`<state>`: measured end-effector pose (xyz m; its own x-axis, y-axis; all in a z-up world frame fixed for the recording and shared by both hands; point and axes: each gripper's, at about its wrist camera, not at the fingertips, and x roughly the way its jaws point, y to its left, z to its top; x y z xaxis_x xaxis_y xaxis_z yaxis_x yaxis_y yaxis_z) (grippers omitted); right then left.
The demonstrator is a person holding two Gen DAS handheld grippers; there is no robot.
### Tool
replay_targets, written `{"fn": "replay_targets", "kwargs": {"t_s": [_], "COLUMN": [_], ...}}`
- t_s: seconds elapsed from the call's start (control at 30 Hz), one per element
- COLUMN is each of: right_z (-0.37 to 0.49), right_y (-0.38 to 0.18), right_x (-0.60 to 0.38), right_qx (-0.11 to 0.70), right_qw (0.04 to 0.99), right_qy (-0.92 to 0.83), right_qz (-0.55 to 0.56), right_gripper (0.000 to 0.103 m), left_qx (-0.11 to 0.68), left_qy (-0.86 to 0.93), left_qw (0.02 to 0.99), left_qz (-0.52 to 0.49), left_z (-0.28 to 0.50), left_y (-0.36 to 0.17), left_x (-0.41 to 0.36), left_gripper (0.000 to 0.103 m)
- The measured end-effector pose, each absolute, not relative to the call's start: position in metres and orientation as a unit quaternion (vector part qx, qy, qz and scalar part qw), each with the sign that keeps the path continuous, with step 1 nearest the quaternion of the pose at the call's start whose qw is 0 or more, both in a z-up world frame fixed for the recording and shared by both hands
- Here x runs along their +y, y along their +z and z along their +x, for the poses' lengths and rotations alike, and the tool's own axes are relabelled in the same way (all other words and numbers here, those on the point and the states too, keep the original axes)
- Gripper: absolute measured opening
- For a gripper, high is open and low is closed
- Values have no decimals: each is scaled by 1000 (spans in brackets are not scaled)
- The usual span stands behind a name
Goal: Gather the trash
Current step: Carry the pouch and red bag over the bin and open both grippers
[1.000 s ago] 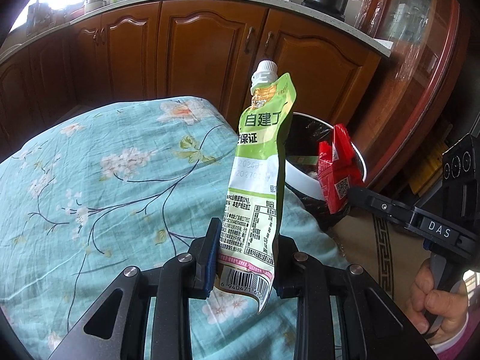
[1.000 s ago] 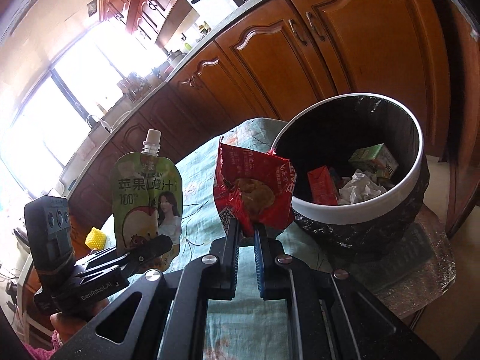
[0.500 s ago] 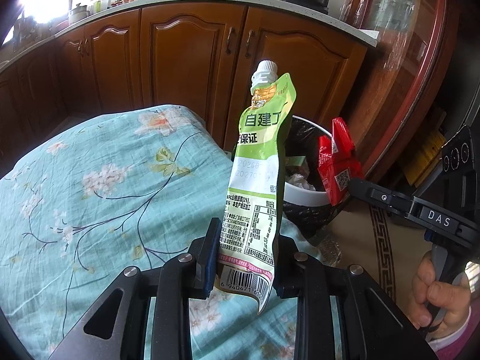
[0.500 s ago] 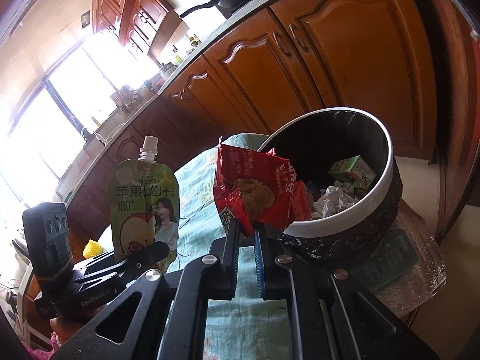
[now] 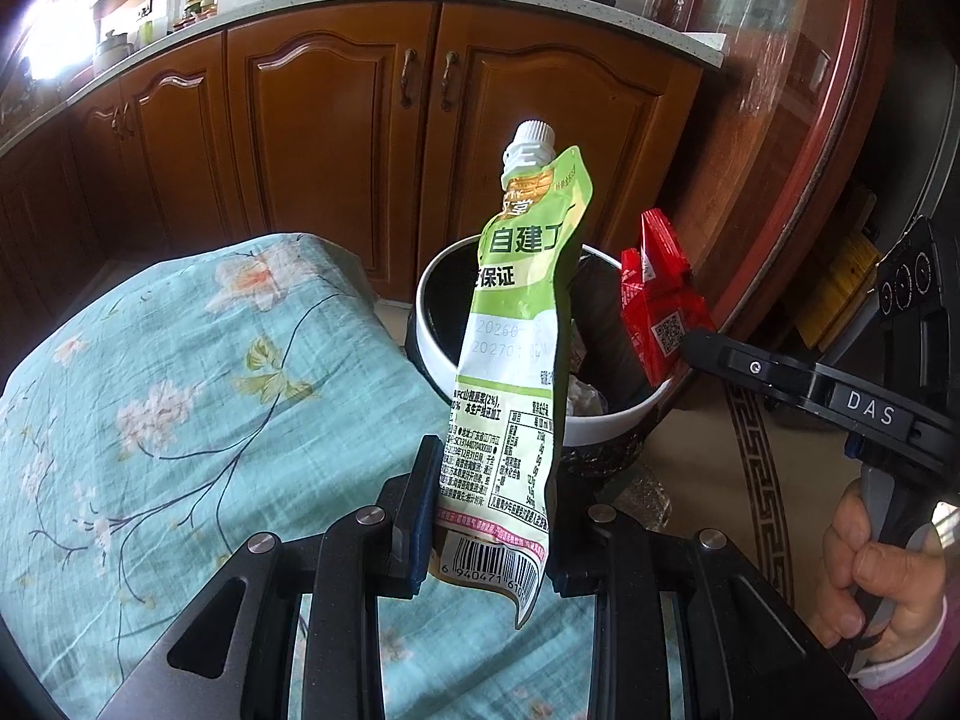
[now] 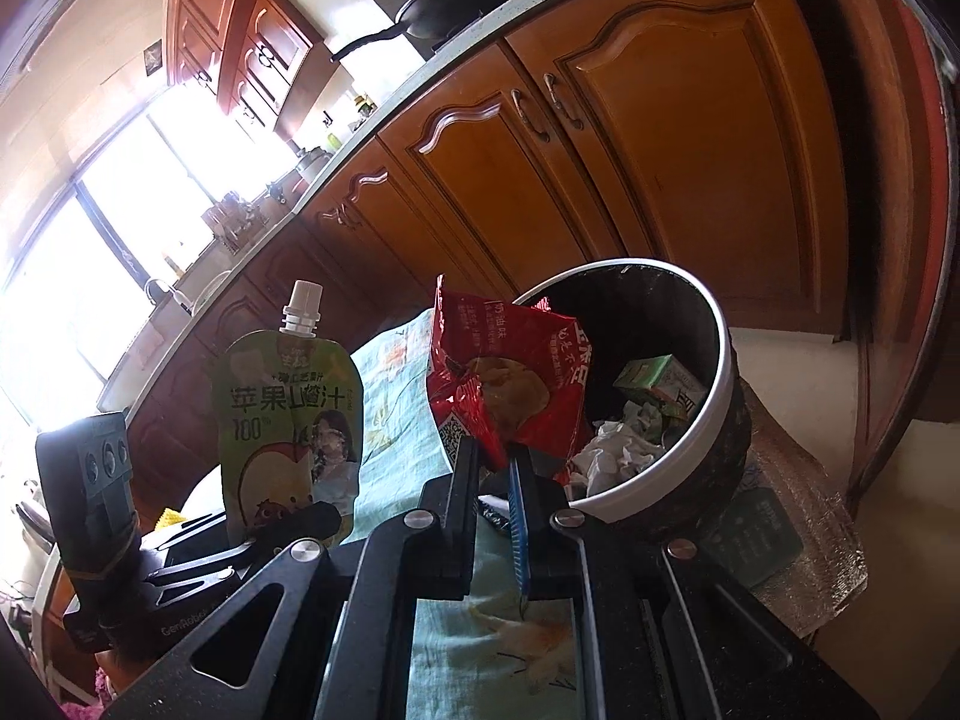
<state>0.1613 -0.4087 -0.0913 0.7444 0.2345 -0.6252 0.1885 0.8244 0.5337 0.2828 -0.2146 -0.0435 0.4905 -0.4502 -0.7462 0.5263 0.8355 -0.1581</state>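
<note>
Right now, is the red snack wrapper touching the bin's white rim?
Cannot tell. In the right wrist view the red snack wrapper, clamped in the right gripper, overlaps the trash bin rim; the left wrist view also only shows overlap, no plain gap or contact.

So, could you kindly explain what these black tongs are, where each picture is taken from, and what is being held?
There is no robot here. A person holds a hand-operated claw in each hand, and a wide-angle camera on each claw looks forward along its two fingers, so each picture shows its own claw at the bottom.

In the left camera's picture, the left claw is shut on a green juice pouch with a white cap. The right claw enters from the side, and the person's hand grips its handle.

In the right camera's picture, the right claw is shut on a crumpled red snack wrapper, near the rim of a white-rimmed trash bin lined in black. The bin already holds crumpled paper and a green carton.

Below both claws lies a teal floral cloth; wooden kitchen cabinets stand behind.
</note>
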Motion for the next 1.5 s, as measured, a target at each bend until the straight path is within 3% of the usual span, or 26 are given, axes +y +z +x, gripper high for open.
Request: {"fn": "replay_targets", "kwargs": {"t_s": [0.7,1.5], "right_z": [197,216], "right_y": [-106,-121], "right_x": [-446,-461], "right_qx": [382,412], "right_qw": [877,864], "right_qy": [-10,-16], "right_qz": [291,290], "right_gripper": [9,9], "left_qx": [434,467], "left_qy": [-299,-294], "left_qw": [845,830], "left_qz": [90,86], "left_z": [345,372], "left_y": [-52,-66], "left_x": [-288,-317], "left_gripper": [27,28]}}
